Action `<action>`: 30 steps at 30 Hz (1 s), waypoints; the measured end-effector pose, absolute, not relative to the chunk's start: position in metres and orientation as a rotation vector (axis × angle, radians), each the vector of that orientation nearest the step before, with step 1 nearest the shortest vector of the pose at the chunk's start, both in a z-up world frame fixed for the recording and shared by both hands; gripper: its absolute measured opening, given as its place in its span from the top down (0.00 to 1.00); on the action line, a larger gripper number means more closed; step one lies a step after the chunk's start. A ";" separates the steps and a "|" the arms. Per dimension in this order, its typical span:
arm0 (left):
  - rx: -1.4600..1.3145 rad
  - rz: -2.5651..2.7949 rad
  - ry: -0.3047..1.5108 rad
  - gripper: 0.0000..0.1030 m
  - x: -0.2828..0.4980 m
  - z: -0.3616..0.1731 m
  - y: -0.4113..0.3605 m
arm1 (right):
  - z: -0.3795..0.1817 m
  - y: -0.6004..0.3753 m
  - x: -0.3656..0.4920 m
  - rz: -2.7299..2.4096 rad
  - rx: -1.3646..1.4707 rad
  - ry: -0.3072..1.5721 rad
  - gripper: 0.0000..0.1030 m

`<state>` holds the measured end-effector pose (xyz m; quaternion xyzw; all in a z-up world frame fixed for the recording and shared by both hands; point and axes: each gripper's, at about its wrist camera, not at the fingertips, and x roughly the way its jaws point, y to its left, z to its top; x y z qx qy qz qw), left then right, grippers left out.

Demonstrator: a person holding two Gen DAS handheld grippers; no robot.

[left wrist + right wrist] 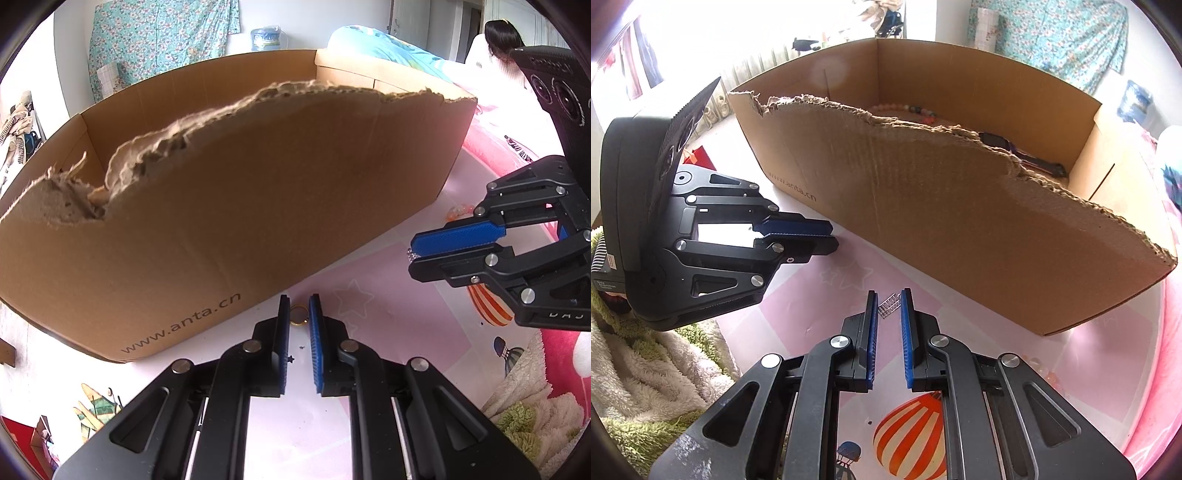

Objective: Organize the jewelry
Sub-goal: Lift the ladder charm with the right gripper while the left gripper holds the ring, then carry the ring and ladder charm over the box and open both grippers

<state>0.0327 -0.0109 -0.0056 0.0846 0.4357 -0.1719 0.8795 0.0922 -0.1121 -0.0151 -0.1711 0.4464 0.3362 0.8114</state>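
left tongs (299,314): your pads are pinched on a gold ring (298,316) at their tips, just in front of the box's near wall.
right tongs (889,304): you're gripping a small sparkly silver piece (889,305) at the tips, jaws narrow.
cardboard box (960,229): torn near wall, sits on the pink worktop (820,306).
inside box: bead string (908,109) and dark watch (1023,155) on its floor.

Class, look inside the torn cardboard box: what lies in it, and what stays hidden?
Inside the cardboard box lie a string of beads and a dark watch on its floor. The torn front wall covers the near part of the floor, so anything there stays unseen.
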 end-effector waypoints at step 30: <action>0.105 -0.479 0.742 0.90 0.000 0.050 -0.002 | 0.044 -0.148 0.072 0.725 -0.186 0.803 0.90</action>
